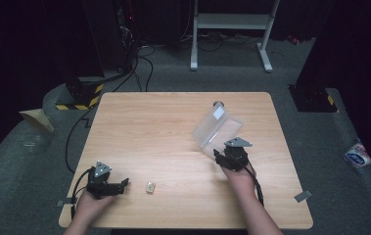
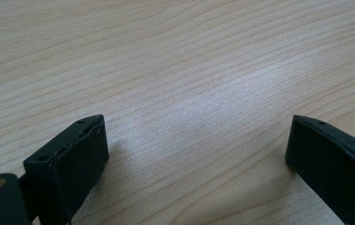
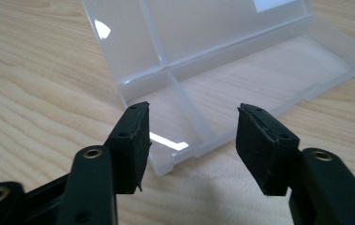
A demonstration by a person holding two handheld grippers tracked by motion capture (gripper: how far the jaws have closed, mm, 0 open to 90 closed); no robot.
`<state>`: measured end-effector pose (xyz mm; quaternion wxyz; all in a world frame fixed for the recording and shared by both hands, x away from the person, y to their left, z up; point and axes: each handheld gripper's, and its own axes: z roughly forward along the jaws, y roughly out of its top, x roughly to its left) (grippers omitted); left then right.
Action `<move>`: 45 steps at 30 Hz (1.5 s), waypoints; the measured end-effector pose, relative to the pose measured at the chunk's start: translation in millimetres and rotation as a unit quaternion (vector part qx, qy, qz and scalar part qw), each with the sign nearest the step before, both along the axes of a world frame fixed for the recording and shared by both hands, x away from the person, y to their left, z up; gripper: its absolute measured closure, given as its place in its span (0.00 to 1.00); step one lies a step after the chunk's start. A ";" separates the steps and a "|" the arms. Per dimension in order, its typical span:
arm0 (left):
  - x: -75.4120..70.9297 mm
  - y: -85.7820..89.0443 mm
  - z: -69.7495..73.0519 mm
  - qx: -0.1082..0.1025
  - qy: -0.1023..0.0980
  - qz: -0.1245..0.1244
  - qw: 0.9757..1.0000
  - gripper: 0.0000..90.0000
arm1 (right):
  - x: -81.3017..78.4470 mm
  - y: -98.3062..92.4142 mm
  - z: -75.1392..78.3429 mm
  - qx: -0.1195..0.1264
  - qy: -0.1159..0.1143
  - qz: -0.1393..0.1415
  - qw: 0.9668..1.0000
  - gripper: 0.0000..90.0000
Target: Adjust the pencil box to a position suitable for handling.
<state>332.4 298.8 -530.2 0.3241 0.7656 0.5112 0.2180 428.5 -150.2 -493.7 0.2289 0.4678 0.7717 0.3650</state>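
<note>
Clear plastic box [image 1: 217,128] lies with its lid already raised at 2 o'clock on the tabletop [image 1: 173,127]. Right gripper [image 1: 220,157] is just beside it, jaws apart, empty. Small block [image 1: 150,187] at 6 o'clock remains outside; left gripper [image 1: 123,184] nearby, jaws wide, empty.

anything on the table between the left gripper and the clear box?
Just a small tan block near the left gripper; bare wood up to the clear box, per the high view.

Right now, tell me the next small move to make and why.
Probably slide the left tool toward the small tan piece just beside it and straddle it. Its jaws stand open over bare table, while the clear box lies open by the right tool, ready to take something.
</note>
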 end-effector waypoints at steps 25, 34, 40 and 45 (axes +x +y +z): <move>0.2 0.1 -0.1 -0.001 -0.001 -0.001 1.000 0.07 | 41.3 9.4 -2.8 -0.012 0.053 0.001 0.999 0.66; 0.4 0.2 0.0 0.000 0.000 -0.002 1.000 0.07 | 35.7 6.4 -12.7 -0.013 0.055 0.003 0.998 0.85; 0.5 0.5 0.1 0.002 -0.001 -0.003 1.000 0.07 | 29.1 9.5 -14.9 -0.016 0.044 0.017 0.999 0.91; 0.6 0.6 0.1 0.003 -0.001 -0.004 1.000 0.07 | 20.0 15.1 -16.2 -0.020 0.036 0.031 0.999 0.93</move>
